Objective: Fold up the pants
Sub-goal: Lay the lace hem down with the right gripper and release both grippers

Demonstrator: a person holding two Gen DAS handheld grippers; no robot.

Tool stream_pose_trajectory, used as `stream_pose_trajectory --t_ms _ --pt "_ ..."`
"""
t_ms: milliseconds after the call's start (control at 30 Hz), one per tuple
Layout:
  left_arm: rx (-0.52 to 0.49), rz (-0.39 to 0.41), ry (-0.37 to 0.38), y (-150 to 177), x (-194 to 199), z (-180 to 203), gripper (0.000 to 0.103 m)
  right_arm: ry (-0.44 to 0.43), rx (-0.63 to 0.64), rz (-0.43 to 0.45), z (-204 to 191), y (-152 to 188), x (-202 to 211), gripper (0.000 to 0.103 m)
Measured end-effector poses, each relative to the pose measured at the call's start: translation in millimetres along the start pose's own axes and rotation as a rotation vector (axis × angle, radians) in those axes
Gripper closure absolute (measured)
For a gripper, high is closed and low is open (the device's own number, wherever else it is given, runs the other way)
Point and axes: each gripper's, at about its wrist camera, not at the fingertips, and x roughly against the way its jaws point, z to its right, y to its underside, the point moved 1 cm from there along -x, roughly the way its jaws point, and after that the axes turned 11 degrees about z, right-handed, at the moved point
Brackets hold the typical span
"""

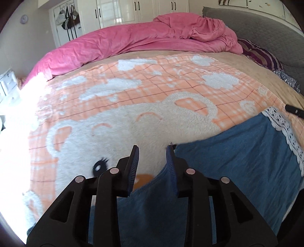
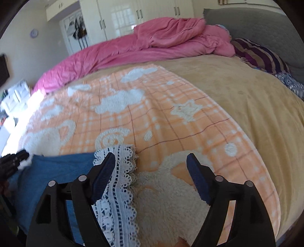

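Note:
Blue denim pants [image 1: 237, 152] with a white lace hem [image 1: 285, 129] lie on the orange and white bear blanket [image 1: 133, 91]. My left gripper [image 1: 153, 152] is open over the pants' left edge; its right finger [image 1: 172, 163] rests at the denim's edge. In the right wrist view the pants [image 2: 57, 171] lie at the lower left and the lace hem [image 2: 117, 186] runs between my fingers. My right gripper [image 2: 151, 163] is wide open above the hem, with the left finger [image 2: 103, 174] over the lace. The other gripper [image 2: 13, 161] shows at the far left.
A pink duvet [image 1: 133, 38] is piled along the far side of the bed. A grey headboard [image 1: 256, 28] and striped pillows [image 1: 262, 55] stand at the right. The tan bedspread [image 2: 247, 95] spreads to the right. White wardrobes [image 1: 133, 9] line the back wall.

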Motion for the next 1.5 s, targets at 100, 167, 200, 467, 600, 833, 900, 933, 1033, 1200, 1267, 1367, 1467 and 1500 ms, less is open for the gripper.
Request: stream_pose_trajectory --t_ms 100,167,200,467,600,833,900,933,1033,1200,1267,1367,1467,1500 --pt "0.017 0.009 -0.006 1.8 21.4 -8.2 0.066 -0.02 -0.065 0.036 6.2 -2.9 22.5 0.024" --pt "0.023 0.036 -0.012 -0.1 37.1 -10.4 0.064 -0.048 -0.074 0.043 5.5 1.7 38.1 0.022" --pt "0.03 0.051 -0.011 -0.3 45.8 -11.7 0.063 -0.056 -0.076 0.044 5.0 5.4 44.3 0.021" --pt "0.087 0.05 0.049 25.5 83.6 -5.3 0.054 -0.15 -0.165 -0.09 13.1 57.2 88.6 0.021" --pt "0.086 0.057 0.065 34.0 97.1 1.9 0.049 -0.189 -0.175 -0.141 6.2 72.3 97.8 0.021" --pt "0.112 0.021 0.088 54.1 109.8 5.6 0.039 -0.16 -0.229 -0.247 4.3 91.4 84.7 0.021" --pt "0.084 -0.013 0.101 63.9 108.9 12.7 0.039 -0.161 -0.24 -0.253 4.6 92.3 80.1 0.02" --pt "0.074 -0.027 0.103 68.0 108.4 15.6 0.038 -0.18 -0.245 -0.249 2.8 92.0 79.3 0.02" --pt "0.068 -0.054 0.086 78.0 107.1 16.5 0.038 -0.224 -0.305 -0.242 6.5 92.6 76.1 0.032" --pt "0.119 -0.049 -0.001 81.5 105.9 -1.8 0.035 -0.278 -0.423 -0.251 22.8 96.5 70.0 0.041" --pt "0.142 -0.071 -0.029 84.2 98.8 -9.1 0.035 -0.266 -0.38 -0.262 17.3 94.4 69.7 0.048" --pt "0.189 -0.117 -0.044 88.5 89.0 -19.2 0.035 -0.271 -0.322 -0.268 9.4 93.3 72.0 0.068" --pt "0.186 -0.111 -0.076 89.5 90.0 -23.5 0.035 -0.287 -0.264 -0.25 0.1 90.7 78.5 0.079" --pt "0.183 -0.105 -0.094 89.8 91.4 -25.5 0.035 -0.26 -0.213 -0.236 -5.1 87.4 83.2 0.08"
